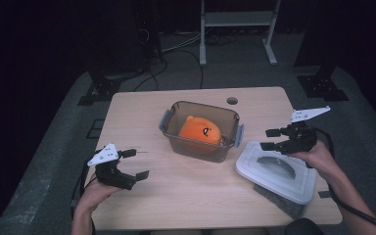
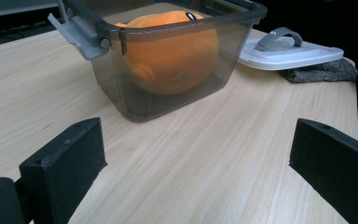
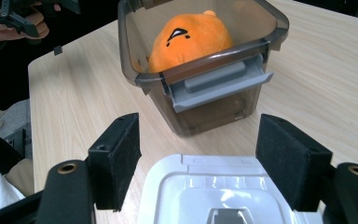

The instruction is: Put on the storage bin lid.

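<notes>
**Operator:** While both grippers are off the work, report jaw state and the position of each item.

**Inspector:** Left gripper [image 1: 136,163] — jaws spread wide, nothing between them. It sits over the near-left part of the wooden table [image 1: 142,110], well apart from the container. Right gripper [image 1: 272,139] — jaws also spread, nothing pinched. In the right gripper view its two pads stand either side of the near edge of the white lid [image 3: 219,196], above it; contact cannot be confirmed.

**Operator:** Location of the container?

**Inspector:** The smoky translucent plastic container [image 1: 201,128] stands upright near the table centre, uncovered. Its grey latch flaps hang open at the two short ends. The orange plush toy [image 1: 200,131] lies inside, its small printed face turned up.

**Operator:** And the lid?

**Inspector:** The white lid lies flat on the table to the right of the container, just beside it but not touching — a grey handle [image 1: 277,165] sits on its top. Its far corner rests on a grey cloth [image 2: 319,71], as seen in the left gripper view.
</notes>
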